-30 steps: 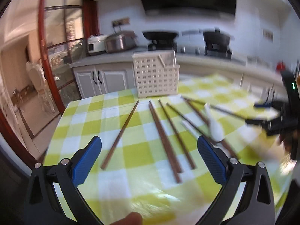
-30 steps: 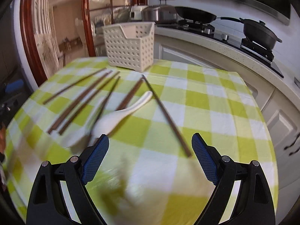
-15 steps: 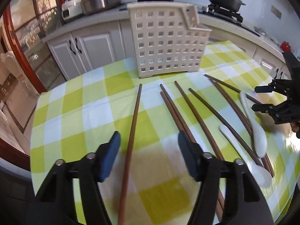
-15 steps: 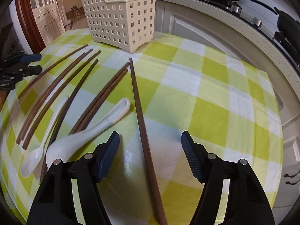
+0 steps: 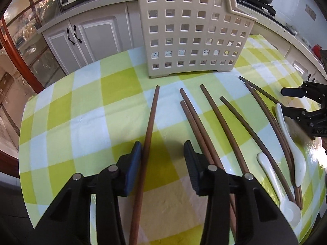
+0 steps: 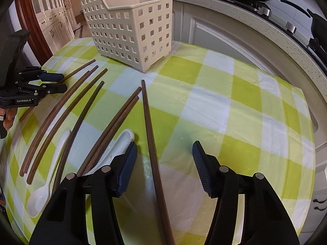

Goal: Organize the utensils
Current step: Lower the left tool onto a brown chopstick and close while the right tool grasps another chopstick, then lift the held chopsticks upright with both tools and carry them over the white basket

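Observation:
Several brown chopsticks and two white spoons lie on a green checked tablecloth in front of a cream perforated basket (image 5: 192, 30). My left gripper (image 5: 162, 153) is open, low over the cloth, its jaws straddling the leftmost chopstick (image 5: 150, 120), which touches the left pad. My right gripper (image 6: 164, 153) is open around the rightmost chopstick (image 6: 149, 126). A white spoon (image 6: 120, 143) lies just left of its left finger. The other spoon (image 6: 53, 159) lies farther left. The basket also shows in the right wrist view (image 6: 130, 26).
The table (image 6: 255, 112) is round, its edge close on the right. White cabinets and a counter with a stove and pans stand behind. In the right wrist view, my left gripper (image 6: 34, 83) shows at the far left.
Both grippers have moved forward and down toward the cloth. Their jaws have narrowed, each now straddling one outer chopstick. The utensils have not moved.

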Demonstrator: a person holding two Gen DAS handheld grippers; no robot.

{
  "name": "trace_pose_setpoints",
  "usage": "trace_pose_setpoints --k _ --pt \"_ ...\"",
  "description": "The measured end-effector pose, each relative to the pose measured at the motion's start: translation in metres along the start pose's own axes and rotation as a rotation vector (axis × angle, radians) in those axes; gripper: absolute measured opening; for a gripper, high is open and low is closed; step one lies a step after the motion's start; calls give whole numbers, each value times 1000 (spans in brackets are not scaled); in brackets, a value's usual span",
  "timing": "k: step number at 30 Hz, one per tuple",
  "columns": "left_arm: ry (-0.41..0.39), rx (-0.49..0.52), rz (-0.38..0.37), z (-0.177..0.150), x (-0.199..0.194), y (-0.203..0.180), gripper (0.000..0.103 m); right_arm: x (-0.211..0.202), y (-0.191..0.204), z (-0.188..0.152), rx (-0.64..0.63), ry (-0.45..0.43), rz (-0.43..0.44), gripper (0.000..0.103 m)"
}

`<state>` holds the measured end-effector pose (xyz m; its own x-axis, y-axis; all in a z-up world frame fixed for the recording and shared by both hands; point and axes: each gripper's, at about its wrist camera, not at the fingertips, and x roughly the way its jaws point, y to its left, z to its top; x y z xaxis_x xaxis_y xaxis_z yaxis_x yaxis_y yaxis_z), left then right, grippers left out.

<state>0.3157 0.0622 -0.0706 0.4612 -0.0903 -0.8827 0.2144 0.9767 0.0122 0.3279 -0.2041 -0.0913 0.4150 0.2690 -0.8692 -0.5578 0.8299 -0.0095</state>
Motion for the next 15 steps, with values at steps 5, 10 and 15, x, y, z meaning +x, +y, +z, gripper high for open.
trace_pose_setpoints --k 5,10,15 --pt "14 -4 11 3 -1 -1 8 2 4 9 -11 -12 5 22" --pt "30 -34 -21 -1 -9 1 7 4 8 10 -5 -17 -1 10" --pt "-40 -58 -32 -12 -41 5 6 -9 9 6 15 -50 34 9"
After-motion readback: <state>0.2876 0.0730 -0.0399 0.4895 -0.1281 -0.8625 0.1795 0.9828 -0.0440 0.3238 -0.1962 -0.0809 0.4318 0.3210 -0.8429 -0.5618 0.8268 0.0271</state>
